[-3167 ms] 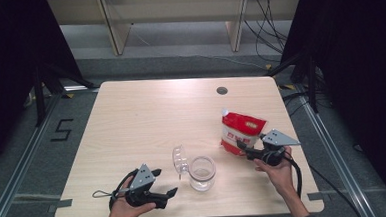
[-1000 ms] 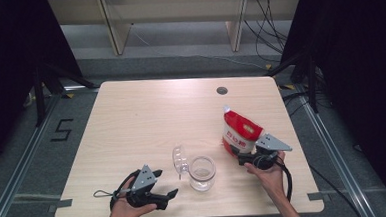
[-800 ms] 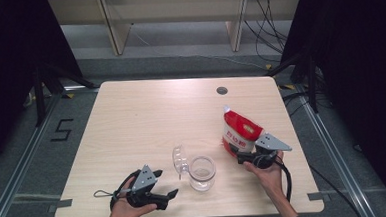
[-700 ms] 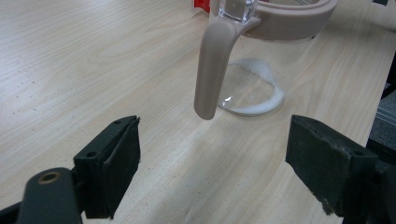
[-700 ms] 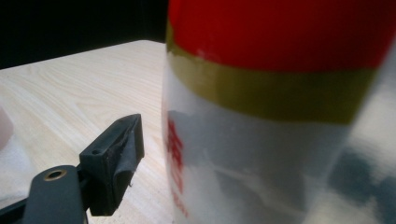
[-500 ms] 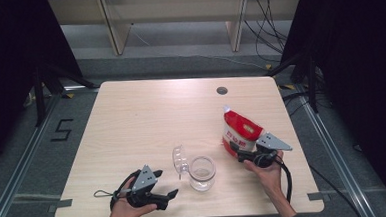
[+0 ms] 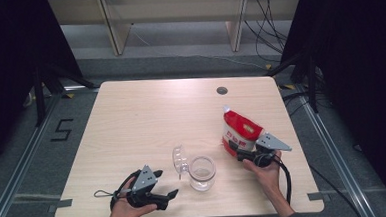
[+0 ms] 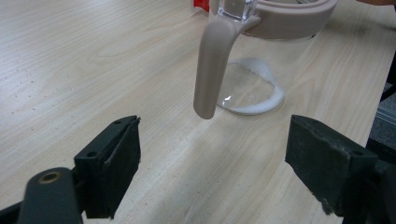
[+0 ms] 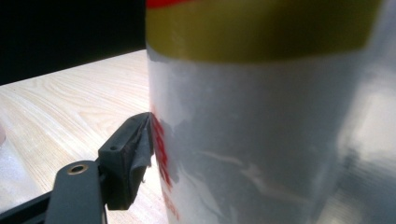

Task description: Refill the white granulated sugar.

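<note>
A red and white pouch [image 7: 241, 130] stands tilted near the table's right edge, with my right gripper [image 7: 239, 155] shut on its lower part. In the right gripper view the pouch [image 9: 261, 116] looms close, and one black pad [image 9: 133, 149] presses its side; the other jaw is hidden behind it. A clear glass jar [image 7: 202, 172] stands at the front middle, its hinged lid [image 7: 179, 161] swung open to the left. My left gripper [image 7: 166, 194] rests open at the front left, pointing toward the jar. In its view the jar's beige clasp [image 8: 212, 70] hangs ahead of the wide-open jaws.
The wooden table [image 7: 151, 120] has a round cable hole [image 7: 222, 90] at the back right. Shelving [image 7: 176, 14] stands beyond the far edge. A floor mark "5" [image 7: 62, 129] lies to the left. Dark curtains flank both sides.
The pouch stood upright facing the camera 3.2 s ago; it is now turned and tilted in my right gripper, which has drawn slightly nearer the front edge. The left gripper has barely moved.
</note>
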Action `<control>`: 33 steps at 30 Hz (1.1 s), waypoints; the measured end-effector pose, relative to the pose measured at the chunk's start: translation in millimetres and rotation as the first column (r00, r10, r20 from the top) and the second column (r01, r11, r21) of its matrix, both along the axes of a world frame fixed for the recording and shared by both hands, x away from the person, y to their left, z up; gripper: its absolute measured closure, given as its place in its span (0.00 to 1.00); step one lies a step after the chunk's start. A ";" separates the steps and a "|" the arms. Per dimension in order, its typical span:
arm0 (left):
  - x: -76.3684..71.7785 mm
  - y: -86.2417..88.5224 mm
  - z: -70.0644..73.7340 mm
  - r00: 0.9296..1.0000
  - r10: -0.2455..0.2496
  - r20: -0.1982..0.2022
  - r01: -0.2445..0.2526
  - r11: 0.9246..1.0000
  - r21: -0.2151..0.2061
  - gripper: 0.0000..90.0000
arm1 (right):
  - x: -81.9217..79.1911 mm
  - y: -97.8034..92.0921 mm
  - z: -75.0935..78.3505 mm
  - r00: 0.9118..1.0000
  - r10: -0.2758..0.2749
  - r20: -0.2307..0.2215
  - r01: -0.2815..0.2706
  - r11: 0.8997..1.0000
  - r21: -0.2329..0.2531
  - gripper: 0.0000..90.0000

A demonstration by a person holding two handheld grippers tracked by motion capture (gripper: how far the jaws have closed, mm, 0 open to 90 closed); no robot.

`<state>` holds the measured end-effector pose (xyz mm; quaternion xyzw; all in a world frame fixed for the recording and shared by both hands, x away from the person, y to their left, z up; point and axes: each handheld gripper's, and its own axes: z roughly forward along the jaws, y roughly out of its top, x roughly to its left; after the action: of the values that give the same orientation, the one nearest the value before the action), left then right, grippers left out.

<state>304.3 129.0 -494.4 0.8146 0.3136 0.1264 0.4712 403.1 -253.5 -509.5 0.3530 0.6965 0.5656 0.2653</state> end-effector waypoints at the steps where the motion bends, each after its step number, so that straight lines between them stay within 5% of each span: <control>1: 0.0 -0.1 0.0 1.000 0.000 -0.001 0.000 1.000 0.000 0.20 | -0.8 1.4 -0.5 1.000 0.000 -0.014 0.000 1.000 0.020 0.31; 4: 0.0 -0.1 0.0 1.000 0.000 -0.001 0.000 1.000 0.000 0.20 | 1.9 1.5 -2.1 1.000 0.025 0.014 -0.025 0.999 0.046 0.33; 33: 0.2 -0.2 -0.1 1.000 -0.011 0.004 0.011 1.000 0.011 0.20 | 5.2 3.2 -7.6 1.000 0.005 -0.005 -0.005 0.998 0.062 0.41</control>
<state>304.4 128.8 -494.5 0.8186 0.3076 0.1270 0.4681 408.3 -250.3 -517.1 0.3607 0.6802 0.5866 0.2512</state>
